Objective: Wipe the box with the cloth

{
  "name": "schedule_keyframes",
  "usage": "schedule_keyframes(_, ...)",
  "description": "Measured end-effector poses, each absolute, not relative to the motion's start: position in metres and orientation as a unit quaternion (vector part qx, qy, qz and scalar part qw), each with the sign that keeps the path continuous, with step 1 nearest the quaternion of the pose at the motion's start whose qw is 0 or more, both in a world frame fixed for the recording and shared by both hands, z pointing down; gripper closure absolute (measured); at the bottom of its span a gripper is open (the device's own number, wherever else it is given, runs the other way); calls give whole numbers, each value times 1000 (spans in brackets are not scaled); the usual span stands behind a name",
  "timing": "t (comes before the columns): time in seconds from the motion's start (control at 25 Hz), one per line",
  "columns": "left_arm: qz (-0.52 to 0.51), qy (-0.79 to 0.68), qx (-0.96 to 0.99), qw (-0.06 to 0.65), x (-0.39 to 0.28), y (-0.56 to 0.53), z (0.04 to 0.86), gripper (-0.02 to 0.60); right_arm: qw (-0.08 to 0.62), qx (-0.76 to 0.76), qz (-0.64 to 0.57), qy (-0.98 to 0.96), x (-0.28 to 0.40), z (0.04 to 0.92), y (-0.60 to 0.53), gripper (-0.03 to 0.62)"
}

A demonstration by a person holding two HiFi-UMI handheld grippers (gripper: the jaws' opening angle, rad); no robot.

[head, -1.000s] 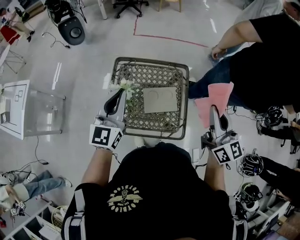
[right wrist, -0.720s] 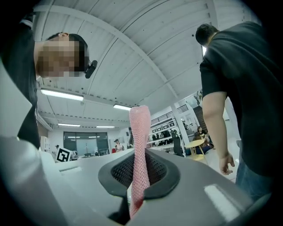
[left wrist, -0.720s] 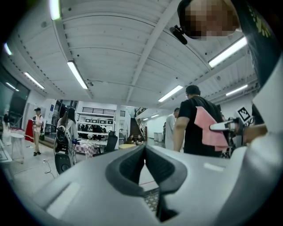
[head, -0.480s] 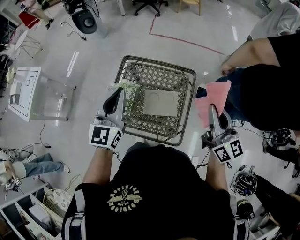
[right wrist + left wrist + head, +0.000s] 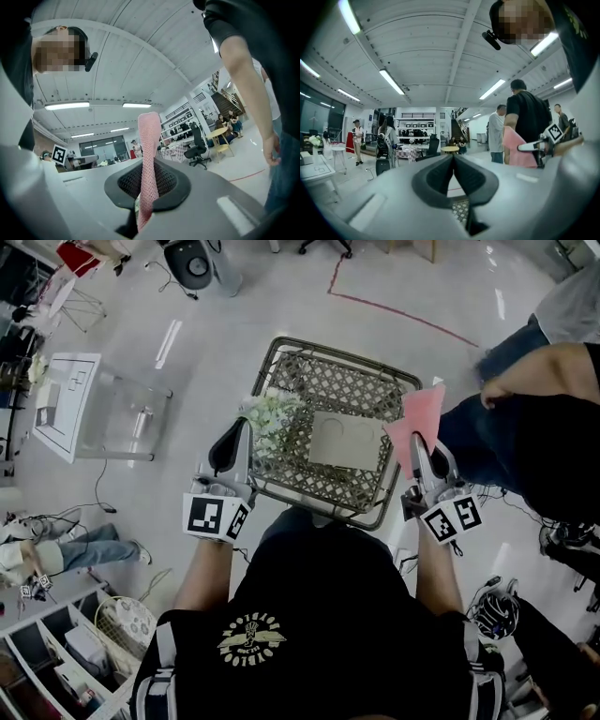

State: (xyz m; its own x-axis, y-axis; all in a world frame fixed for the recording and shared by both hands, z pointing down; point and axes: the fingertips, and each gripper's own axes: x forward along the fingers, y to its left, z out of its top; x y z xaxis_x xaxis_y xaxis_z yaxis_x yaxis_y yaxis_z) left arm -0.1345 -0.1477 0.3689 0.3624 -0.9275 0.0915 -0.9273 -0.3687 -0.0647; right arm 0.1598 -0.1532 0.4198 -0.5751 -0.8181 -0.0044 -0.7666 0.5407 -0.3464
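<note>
A flat grey box (image 5: 345,440) lies in a metal mesh cart basket (image 5: 281,357) seen from above in the head view. A pink cloth (image 5: 416,415) stands up from my right gripper (image 5: 421,448), which is shut on it over the basket's right rim. In the right gripper view the cloth (image 5: 149,154) runs up between the closed jaws of the right gripper (image 5: 146,187). My left gripper (image 5: 234,432) hovers at the basket's left rim beside a bunch of white flowers (image 5: 269,416). In its own view the left gripper (image 5: 453,158) is shut with nothing held, and the pink cloth (image 5: 517,150) shows at the right.
A person in black (image 5: 553,418) stands close to the basket's right side. A clear stand with a white board (image 5: 94,409) is on the floor to the left. Helmets and cables (image 5: 494,610) lie at the lower right, shelves (image 5: 66,652) at the lower left.
My right gripper has carried the pink cloth leftward, from beside the basket to over its right rim. The left gripper holds its place at the left rim. The person at the right has shifted.
</note>
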Motion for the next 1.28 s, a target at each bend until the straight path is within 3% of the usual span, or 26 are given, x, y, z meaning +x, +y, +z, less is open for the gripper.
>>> schedule_keyframes(0.56, -60, 542, -838, -19, -210, -187, 388, 581, -55, -455, -292, 839, 35, 635, -216, 577)
schedule_keyframes(1.04, -78, 545, -834, -35, -254, -198, 405, 581, -216, -429, -404, 778, -29, 792, -219, 577)
schedule_keyframes(1.28, -88, 561, -822, -42, -272, -194, 412, 581, -260, -429, -451, 738, -41, 839, -221, 577)
